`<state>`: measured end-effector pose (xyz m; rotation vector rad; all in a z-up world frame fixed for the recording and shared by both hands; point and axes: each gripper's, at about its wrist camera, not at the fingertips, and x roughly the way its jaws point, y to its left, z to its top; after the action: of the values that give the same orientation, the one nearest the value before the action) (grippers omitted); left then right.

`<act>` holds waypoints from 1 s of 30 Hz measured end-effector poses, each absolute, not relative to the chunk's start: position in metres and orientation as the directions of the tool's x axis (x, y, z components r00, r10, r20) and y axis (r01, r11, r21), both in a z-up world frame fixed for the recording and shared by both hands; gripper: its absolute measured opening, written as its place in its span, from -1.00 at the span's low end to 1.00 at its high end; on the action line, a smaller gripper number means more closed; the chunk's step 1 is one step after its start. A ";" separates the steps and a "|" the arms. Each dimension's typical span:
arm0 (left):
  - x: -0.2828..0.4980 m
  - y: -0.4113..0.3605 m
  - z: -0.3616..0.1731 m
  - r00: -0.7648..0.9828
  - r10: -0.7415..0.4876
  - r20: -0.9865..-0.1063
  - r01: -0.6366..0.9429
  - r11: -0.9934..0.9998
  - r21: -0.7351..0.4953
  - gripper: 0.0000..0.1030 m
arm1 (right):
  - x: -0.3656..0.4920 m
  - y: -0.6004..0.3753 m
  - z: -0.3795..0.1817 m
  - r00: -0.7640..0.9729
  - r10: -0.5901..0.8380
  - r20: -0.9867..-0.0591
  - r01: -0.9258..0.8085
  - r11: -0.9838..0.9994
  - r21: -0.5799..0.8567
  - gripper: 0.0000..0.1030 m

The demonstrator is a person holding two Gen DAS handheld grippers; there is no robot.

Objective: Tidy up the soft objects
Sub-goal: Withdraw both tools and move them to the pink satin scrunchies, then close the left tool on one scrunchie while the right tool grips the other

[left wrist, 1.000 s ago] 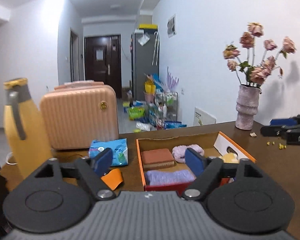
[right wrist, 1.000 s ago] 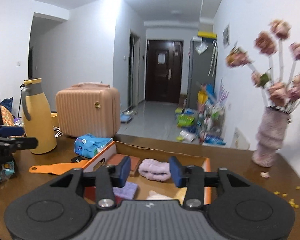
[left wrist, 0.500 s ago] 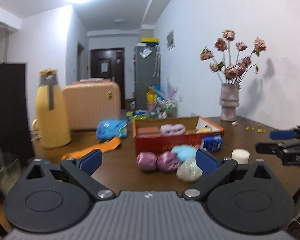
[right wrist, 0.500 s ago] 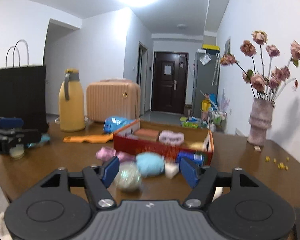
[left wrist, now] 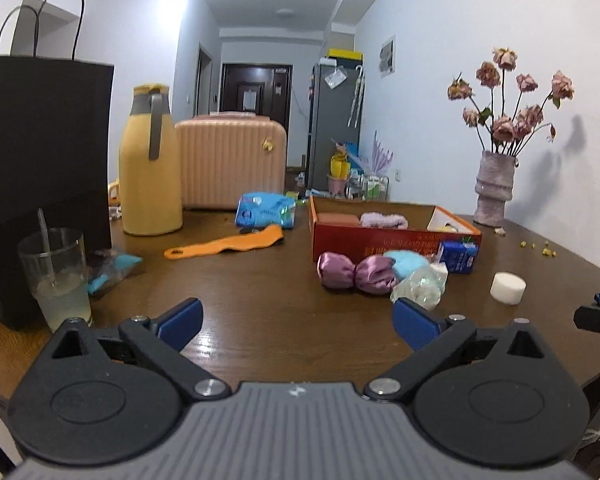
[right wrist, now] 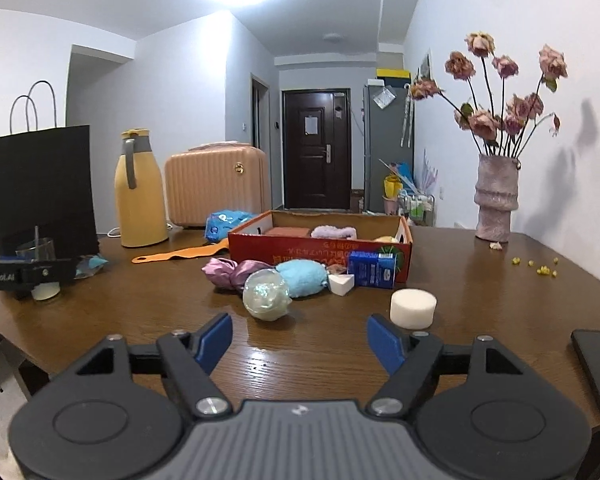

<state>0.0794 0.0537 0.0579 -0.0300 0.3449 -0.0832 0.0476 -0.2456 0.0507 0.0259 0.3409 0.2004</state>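
Soft objects: purple satin pouch [right wrist: 236, 274], blue plush [right wrist: 302, 278], iridescent ball [right wrist: 266, 295], white wedge sponge [right wrist: 341, 283] and round white sponge [right wrist: 413, 308] lie clustered ahead of both grippers, well beyond the fingertips.
Red box [right wrist: 320, 252]: just behind that cluster, holding a lilac towel [right wrist: 334, 232].
Left gripper [left wrist: 296, 320]: jaws spread wide, nothing between them.
Right gripper [right wrist: 300, 338]: jaws have just been opening, empty.
Table [right wrist: 480, 280]: vase [right wrist: 495, 198] far right, yellow flask [right wrist: 140, 190] far left.

Black paper bag [left wrist: 40, 140] at far left of worktop [left wrist: 260, 312], glass w/ straw [left wrist: 56, 276] in front. Yellow flask [left wrist: 150, 164] beside peach case [left wrist: 232, 160]. Vase of dried roses [right wrist: 496, 196] by wall. Phone [right wrist: 596, 368] near right edge.
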 end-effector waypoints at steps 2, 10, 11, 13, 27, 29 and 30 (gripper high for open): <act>0.084 0.055 0.054 0.938 -0.080 -0.339 0.075 0.997 -0.028 1.00 | 0.054 -0.245 0.048 0.918 0.213 -0.335 -0.198 0.977 0.077 0.42; 0.146 0.057 0.046 0.926 -0.105 -0.363 0.076 0.993 -0.092 0.99 | 0.110 -0.241 0.037 0.887 0.231 -0.401 -0.197 0.973 0.124 0.19; 0.160 0.056 0.044 0.920 -0.118 -0.375 0.086 0.991 -0.102 0.99 | 0.120 -0.241 0.037 0.885 0.235 -0.401 -0.194 0.971 0.140 0.15; 0.184 0.054 0.043 0.904 -0.137 -0.406 0.097 0.988 -0.116 0.94 | 0.142 -0.240 0.037 0.880 0.244 -0.407 -0.192 0.967 0.165 0.05; 0.358 0.042 0.019 0.809 -0.259 -0.528 0.151 0.959 -0.239 0.35 | 0.324 -0.187 0.040 0.802 0.333 -0.495 -0.285 0.943 0.174 -0.15; 0.369 0.045 0.007 0.773 -0.307 -0.555 0.168 0.943 -0.288 -0.06 | 0.344 -0.179 0.033 0.774 0.332 -0.539 -0.285 0.943 0.171 -0.14; 0.370 0.046 0.002 0.767 -0.325 -0.554 0.181 0.937 -0.299 -0.21 | 0.352 -0.176 0.028 0.759 0.335 -0.558 -0.293 0.941 0.167 -0.15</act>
<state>0.3698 0.0457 0.0021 -0.2348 0.6413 -0.2775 0.3516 -0.1756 0.0279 0.0714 0.6206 0.3423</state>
